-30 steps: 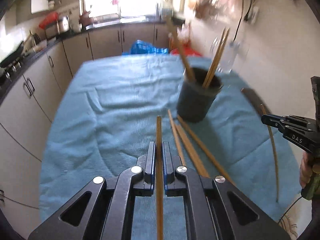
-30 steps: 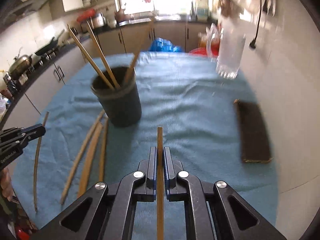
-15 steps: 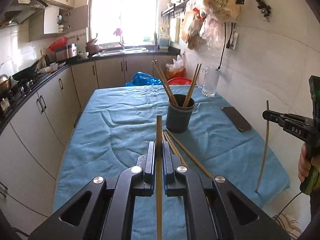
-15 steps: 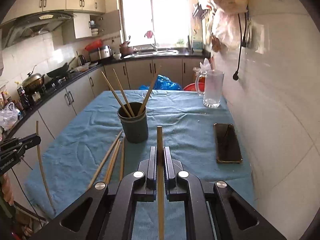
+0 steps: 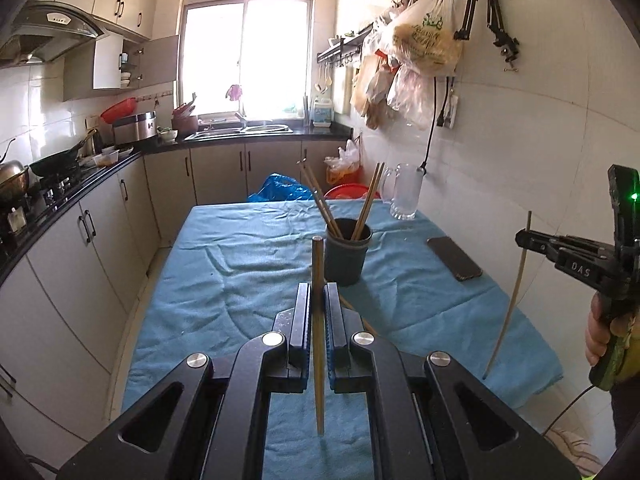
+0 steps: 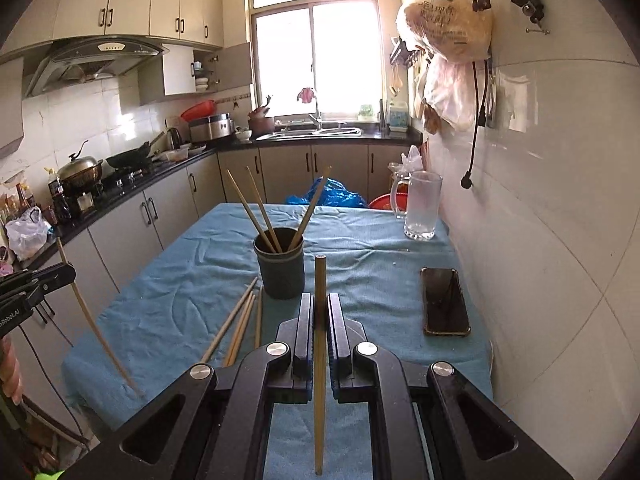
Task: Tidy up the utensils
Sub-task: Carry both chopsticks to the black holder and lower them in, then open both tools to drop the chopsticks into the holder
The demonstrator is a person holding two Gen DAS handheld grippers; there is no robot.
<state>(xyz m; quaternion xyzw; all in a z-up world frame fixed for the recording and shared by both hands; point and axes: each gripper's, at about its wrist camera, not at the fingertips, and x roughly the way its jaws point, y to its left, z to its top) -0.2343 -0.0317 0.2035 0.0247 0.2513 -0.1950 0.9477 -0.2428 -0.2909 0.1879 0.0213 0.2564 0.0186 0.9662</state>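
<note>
Blue cloth (image 6: 192,296) covers the kitchen table, where the dark cup (image 6: 282,266), frame centre, collects chopsticks while loose chopsticks (image 6: 240,326) remain beside it. One chopstick (image 5: 318,320) is clamped in the left gripper (image 5: 318,300) and another chopstick (image 6: 319,340) in the right gripper (image 6: 319,308), probably for dropping into the cup.

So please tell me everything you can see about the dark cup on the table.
The dark cup is a round, matte, dark grey holder, plastic by its look, with a faint band below the rim. It stands upright and open on the blue tablecloth, about mid-table. Three wooden chopsticks lean inside it against its rim. More loose chopsticks lie on the cloth at its base, ends close to it; whether they touch it is unclear. No gripper touches it.
</note>
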